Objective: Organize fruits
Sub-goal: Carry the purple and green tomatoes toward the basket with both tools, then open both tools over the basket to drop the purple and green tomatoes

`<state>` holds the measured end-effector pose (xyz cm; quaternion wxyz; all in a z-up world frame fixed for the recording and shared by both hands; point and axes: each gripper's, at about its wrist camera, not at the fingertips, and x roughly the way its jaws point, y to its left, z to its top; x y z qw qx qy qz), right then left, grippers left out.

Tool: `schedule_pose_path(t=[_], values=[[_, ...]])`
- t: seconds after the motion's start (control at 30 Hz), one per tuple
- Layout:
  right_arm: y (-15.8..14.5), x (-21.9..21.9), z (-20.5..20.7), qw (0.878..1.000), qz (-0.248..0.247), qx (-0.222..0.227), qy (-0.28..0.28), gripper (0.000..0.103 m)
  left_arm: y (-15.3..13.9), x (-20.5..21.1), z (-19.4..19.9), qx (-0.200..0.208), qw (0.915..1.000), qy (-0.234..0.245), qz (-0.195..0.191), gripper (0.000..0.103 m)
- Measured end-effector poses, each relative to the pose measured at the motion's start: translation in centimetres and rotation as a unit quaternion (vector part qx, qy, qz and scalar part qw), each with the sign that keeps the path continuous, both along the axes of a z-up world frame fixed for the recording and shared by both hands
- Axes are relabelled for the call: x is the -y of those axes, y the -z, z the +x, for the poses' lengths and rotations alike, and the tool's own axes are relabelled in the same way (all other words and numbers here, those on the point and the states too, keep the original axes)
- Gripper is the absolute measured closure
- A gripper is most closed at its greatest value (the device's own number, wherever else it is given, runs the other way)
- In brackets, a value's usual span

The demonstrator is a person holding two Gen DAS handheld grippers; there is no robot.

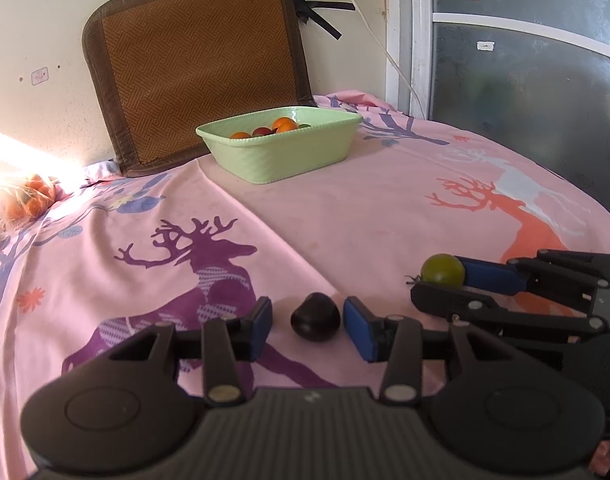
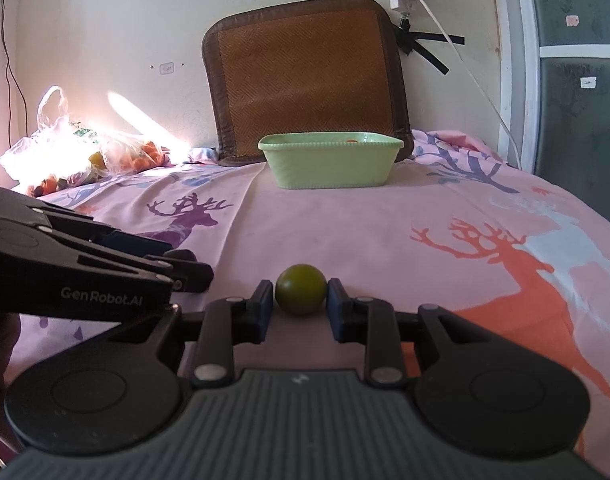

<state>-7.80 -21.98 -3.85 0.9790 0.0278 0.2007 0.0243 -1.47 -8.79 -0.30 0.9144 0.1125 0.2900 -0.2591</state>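
Pink cloth [image 1: 345,208] with printed deer covers the bed, which reaches a cream wall. From the left wrist view, the left tongs [image 1: 308,326] stand apart around a dark purple fruit [image 1: 315,317] that lies on the cloth near the front edge, with gaps on both sides. To the right, the right tongs [image 1: 445,280] are clamped on a green fruit [image 1: 443,268]. A pale green basin [image 1: 281,152] with orange and dark fruits stands near the back edge, before a brown woven cushion [image 1: 197,76] leaning on the wall. Frosted glass door [image 1: 525,100] is at the right.

From the right wrist view, the green fruit [image 2: 301,290] sits tight between the blue pads [image 2: 333,300] of the right tongs [image 2: 300,304]. Plastic bags [image 2: 77,152] with fruits lie at the back left corner in sunlight.
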Motion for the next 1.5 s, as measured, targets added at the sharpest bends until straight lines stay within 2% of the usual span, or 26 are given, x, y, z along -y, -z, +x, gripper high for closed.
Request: schedule_pose_path(t=[0.1, 0.2, 0.4, 0.47, 0.53, 0.6, 0.73, 0.87, 0.97, 1.07, 1.13, 1.2, 1.3, 1.4, 1.5], values=[[0.0, 0.0, 0.0, 1.000, 0.000, 0.002, 0.002, 0.068, 0.0, -0.2, 0.0, -0.001, 1.0000, -0.002, -0.003, 0.061], [0.2, 0.1, -0.1, 1.000, -0.001, 0.007, 0.007, 0.059, -0.1, -0.7, 0.0, -0.005, 0.9999, -0.005, -0.012, 0.059], [0.3, -0.2, -0.3, 1.000, -0.015, 0.013, 0.005, 0.059, -0.1, -0.8, -0.1, -0.006, 0.9999, -0.003, -0.015, 0.059], [0.4, -0.2, -0.5, 1.000, -0.019, 0.016, -0.002, 0.059, 0.0, -0.6, -0.2, -0.002, 0.9999, -0.002, -0.010, 0.061], [0.5, -0.2, -0.7, 0.999, -0.029, 0.021, -0.008, 0.063, 0.0, -0.2, -0.5, 0.003, 1.0000, 0.008, -0.003, 0.078], [0.5, -0.4, -0.8, 0.999, -0.039, 0.023, -0.011, 0.073, -0.1, 0.2, -0.7, 0.009, 0.9998, 0.014, 0.007, 0.078], [-0.4, 0.3, 0.0, 0.999, -0.025, 0.028, -0.019, 0.073, -1.5, 0.6, 0.5, 0.001, 0.9994, 0.035, -0.005, 0.078], [-2.7, 2.0, 2.9, 0.999, 0.000, 0.037, -0.032, 0.073, -5.3, 1.4, 3.5, 0.020, 0.9984, 0.046, -0.027, 0.078], [-5.8, 4.0, 6.1, 0.998, 0.026, 0.054, -0.031, 0.073, -9.2, 2.2, 6.8, 0.035, 0.9969, 0.049, -0.050, 0.078], [-9.5, 6.2, 9.8, 0.995, 0.055, 0.074, -0.028, 0.073, -12.8, 3.6, 10.5, 0.069, 0.9953, 0.039, -0.057, 0.077], [-11.2, 7.5, 12.6, 0.994, 0.072, 0.072, -0.033, 0.073, -14.3, 4.4, 13.9, 0.062, 0.9953, 0.026, -0.069, 0.077], [-11.5, 8.3, 15.5, 0.995, 0.077, 0.060, -0.037, 0.072, -14.2, 5.0, 17.5, 0.037, 0.9963, 0.010, -0.077, 0.077], [-9.7, 9.3, 20.0, 0.995, 0.092, 0.014, -0.035, 0.073, -11.7, 5.3, 22.5, -0.019, 0.9963, -0.015, -0.083, 0.077], [-6.9, 9.6, 23.3, 0.994, 0.095, -0.031, -0.035, 0.073, -8.7, 5.5, 25.4, -0.059, 0.9951, -0.034, -0.071, 0.077], [-5.3, 8.9, 25.2, 0.995, 0.078, -0.049, -0.035, 0.072, -6.7, 5.5, 27.1, -0.080, 0.9934, -0.041, -0.071, 0.077]])
